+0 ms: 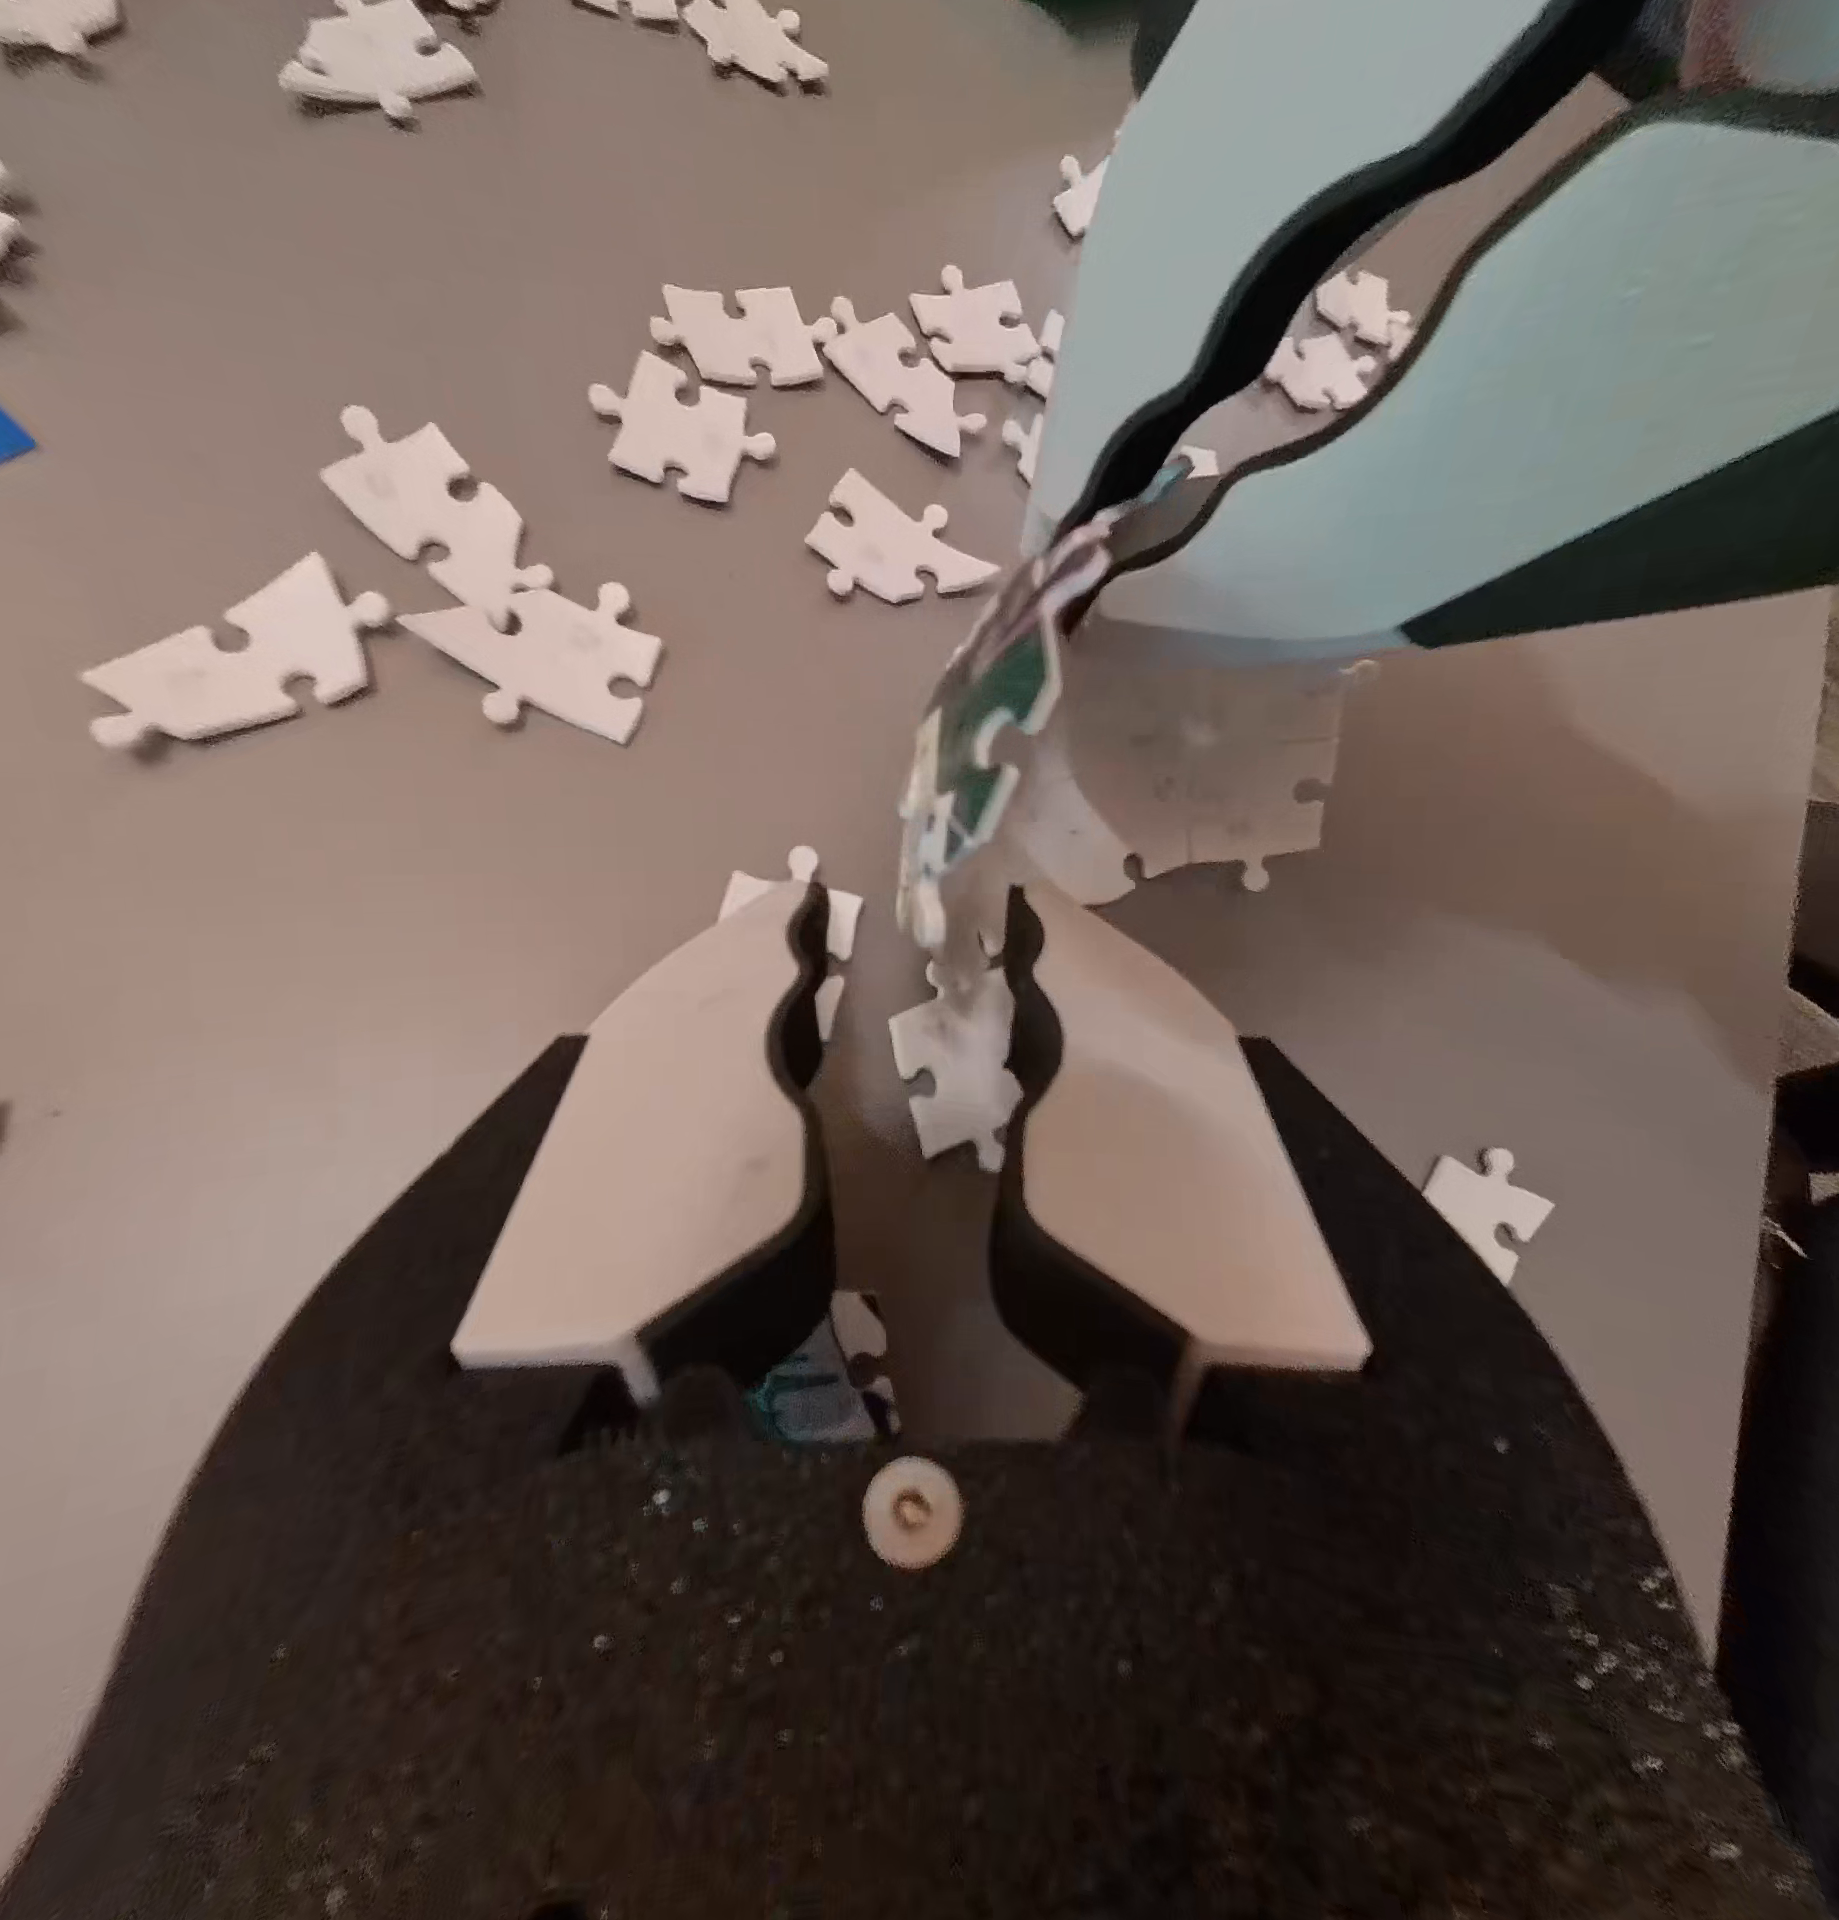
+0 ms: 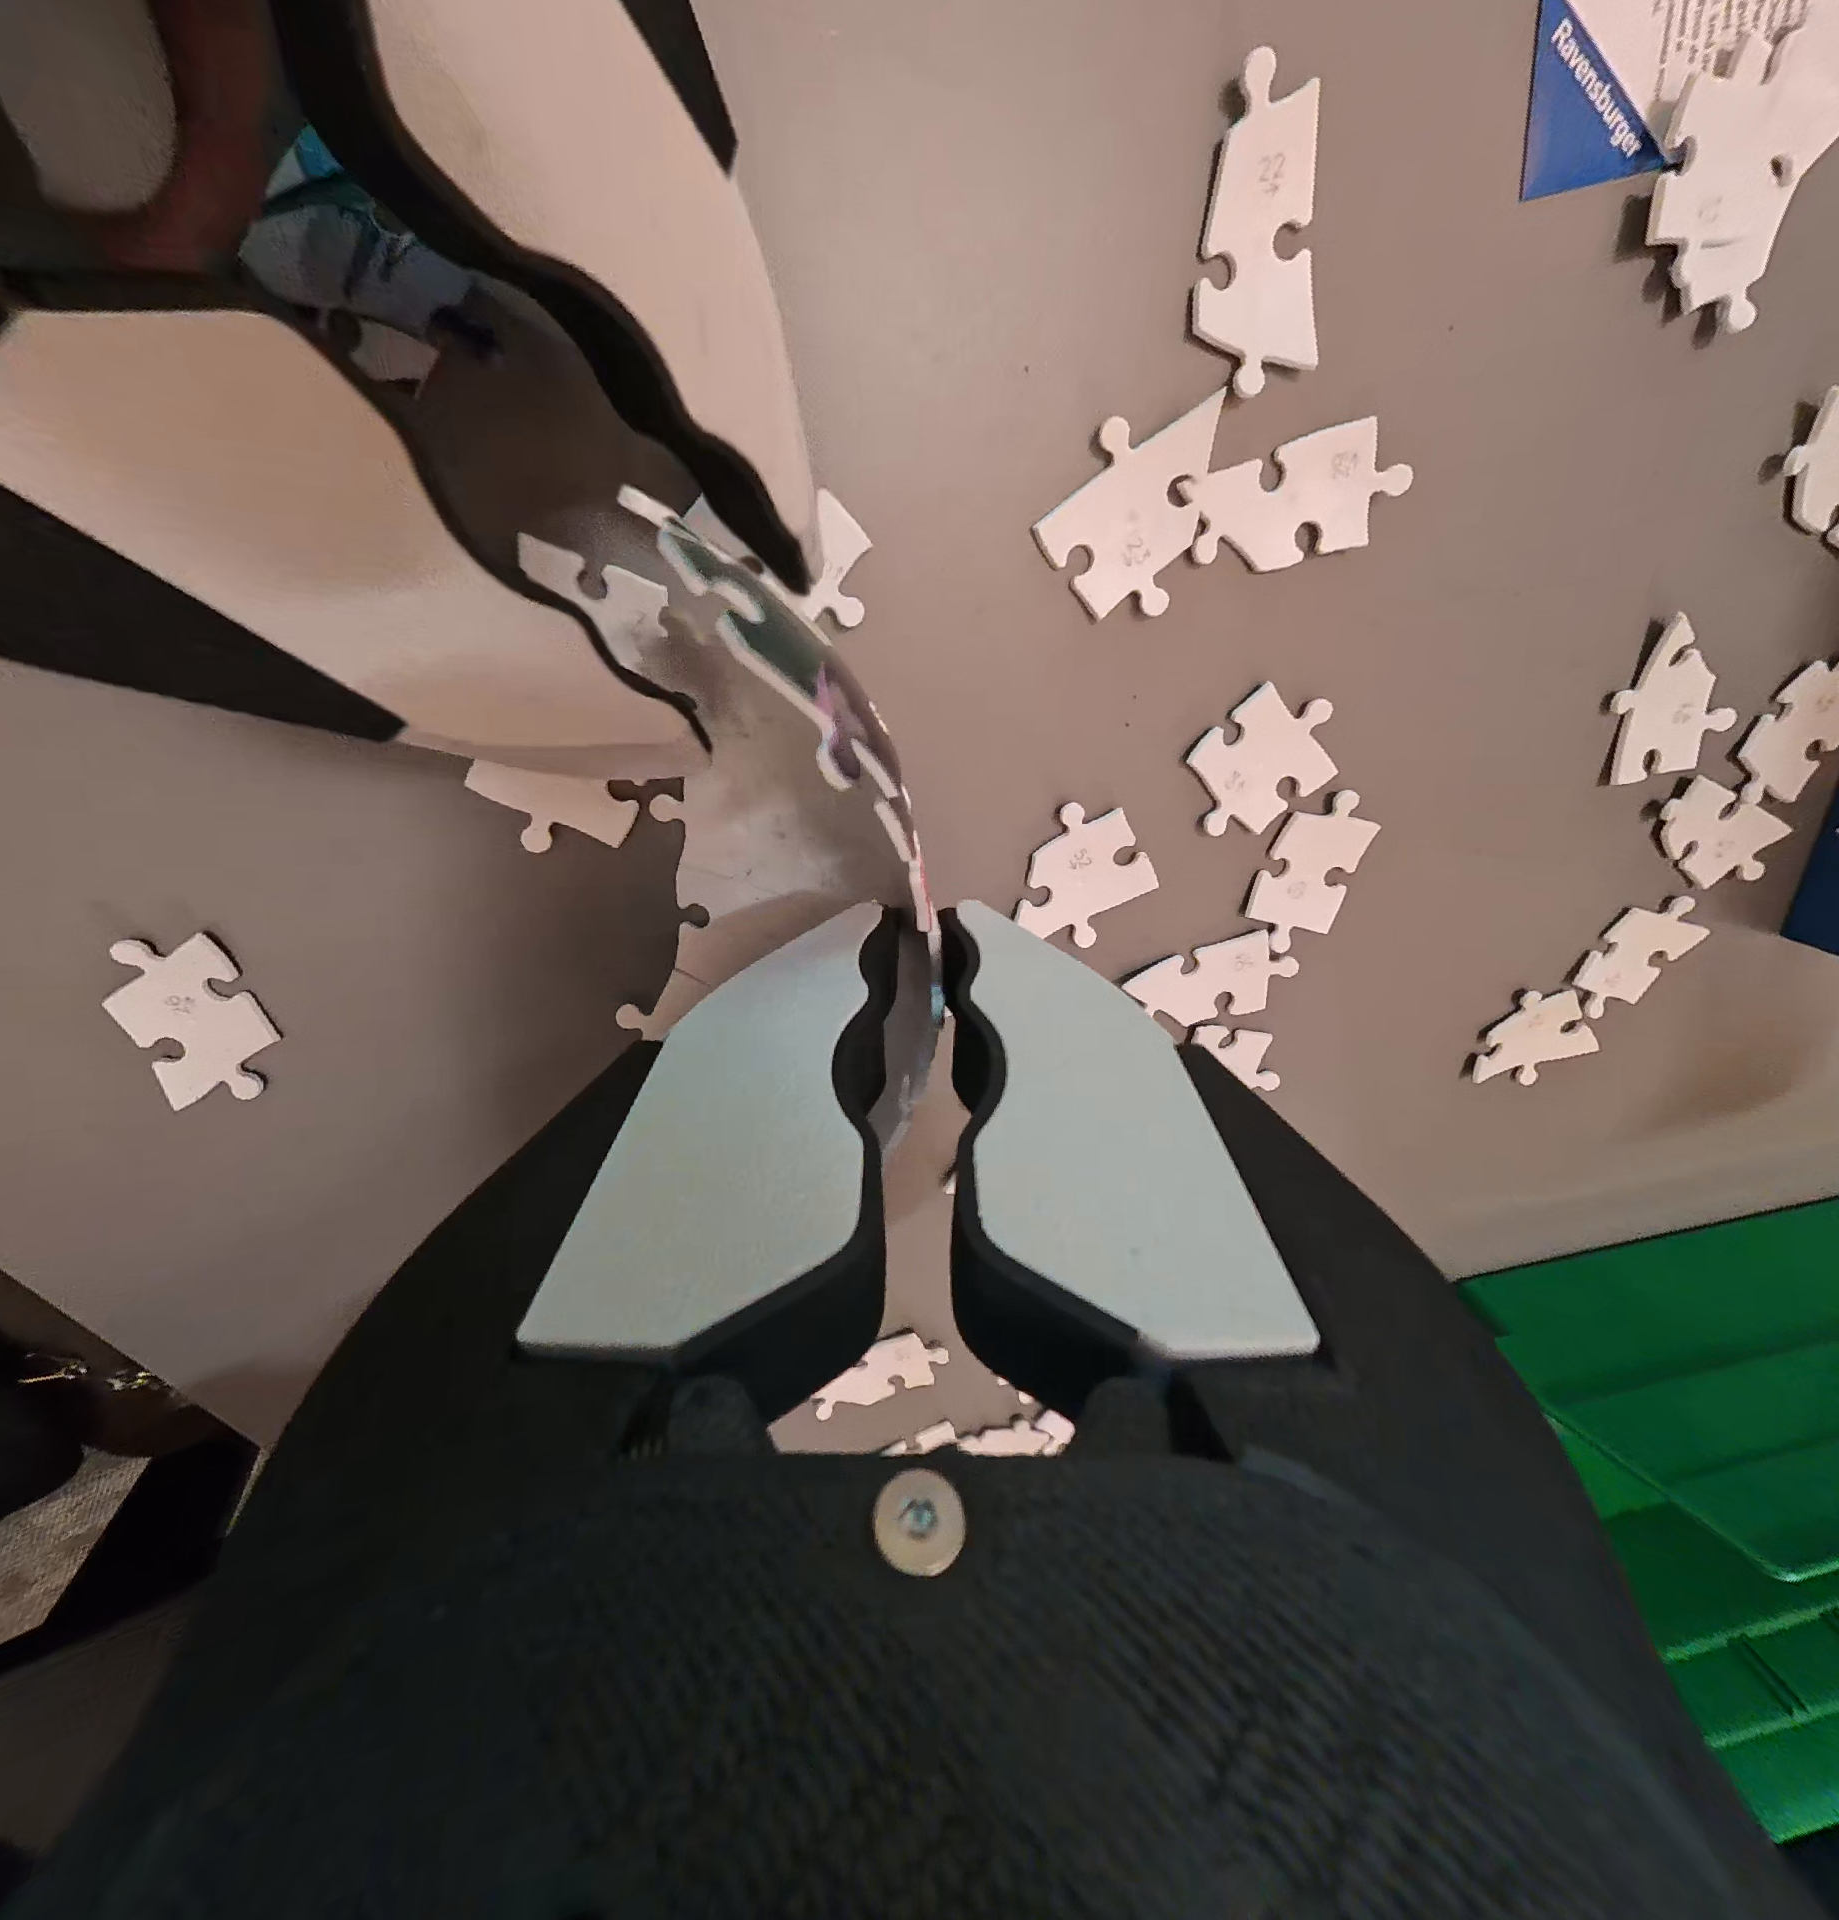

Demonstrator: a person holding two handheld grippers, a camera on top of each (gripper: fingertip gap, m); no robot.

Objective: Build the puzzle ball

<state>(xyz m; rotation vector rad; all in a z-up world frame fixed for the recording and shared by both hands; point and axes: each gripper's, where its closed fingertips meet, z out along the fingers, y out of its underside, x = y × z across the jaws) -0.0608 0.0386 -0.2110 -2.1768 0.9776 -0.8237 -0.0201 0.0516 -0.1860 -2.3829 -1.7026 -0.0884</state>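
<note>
A curved, partly built section of the puzzle ball (image 1: 1185, 769) hangs in the air, with its printed side at the left edge and its pale inner side facing me. My right gripper (image 2: 920, 935), with light blue fingers, is shut on one end of it and comes in from the upper right in the left wrist view (image 1: 1091, 551). My left gripper (image 1: 915, 914), with cream fingers, is open. The section's lower end and a white piece (image 1: 956, 1060) lie between its fingers, against the right one. In the right wrist view the left gripper (image 2: 743, 655) straddles the section (image 2: 769, 821).
Several loose white puzzle pieces (image 1: 676, 426) lie face down across the grey table (image 1: 271, 935), also to the right in the right wrist view (image 2: 1258, 229). Blue printed sheets (image 2: 1590, 114) lie at the far side. A green tray (image 2: 1673, 1455) sits at the right. The table edge (image 1: 1767, 1039) runs close on the right. There is about 5 cm between the tips of the two grippers.
</note>
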